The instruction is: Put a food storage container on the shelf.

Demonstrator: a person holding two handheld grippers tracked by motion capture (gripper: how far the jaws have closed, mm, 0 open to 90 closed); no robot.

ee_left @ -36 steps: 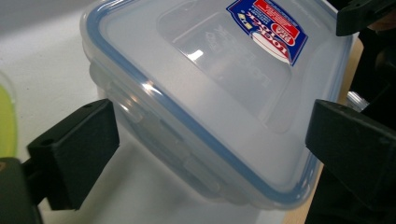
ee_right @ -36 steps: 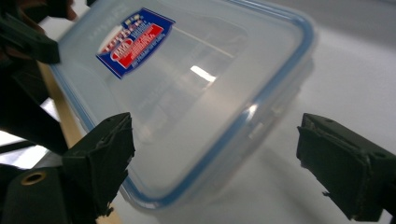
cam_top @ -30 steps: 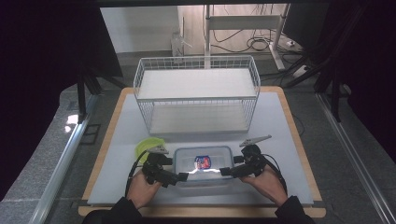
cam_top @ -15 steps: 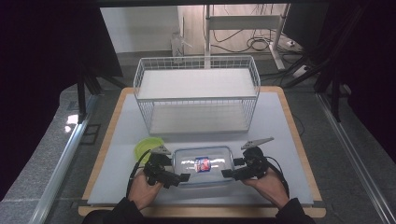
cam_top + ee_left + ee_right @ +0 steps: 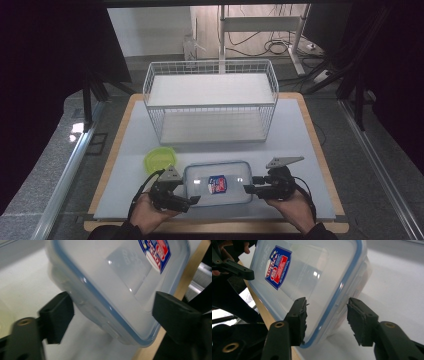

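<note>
You have two grippers on one clear plastic food container (image 5: 217,183), which sits near the front edge of the white table mat (image 5: 295,130), between your hands. It has one lid with a blue seal rim and one red-and-blue label (image 5: 217,184) on top. Behind it stands one white wire rack (image 5: 210,100) with two levels, well apart from the container, and one lime-green bowl (image 5: 160,160) lies just beside the container's far left corner.

Your left gripper (image 5: 192,199) is at the container's left end. In the left gripper view the corner of the container (image 5: 120,290) fills the gap between the jaws; the jaws have just been closing, but both pads stand clear of the plastic, so they are open around it and not gripping.

Your right gripper (image 5: 248,188) is at the container's right end. In the right gripper view its jaws straddle the lid's rim at a corner of the container (image 5: 312,277); they too have just been closing, with one pad over the lid and the other outside the wall, and a gap shows on the outer side. You are not clamping yet.

Compared with a second ago, the container has come nearer to the table's front edge along with both hands, and a wider gap has opened between it and the green bowl. The rack and the bowl have stayed put.
</note>
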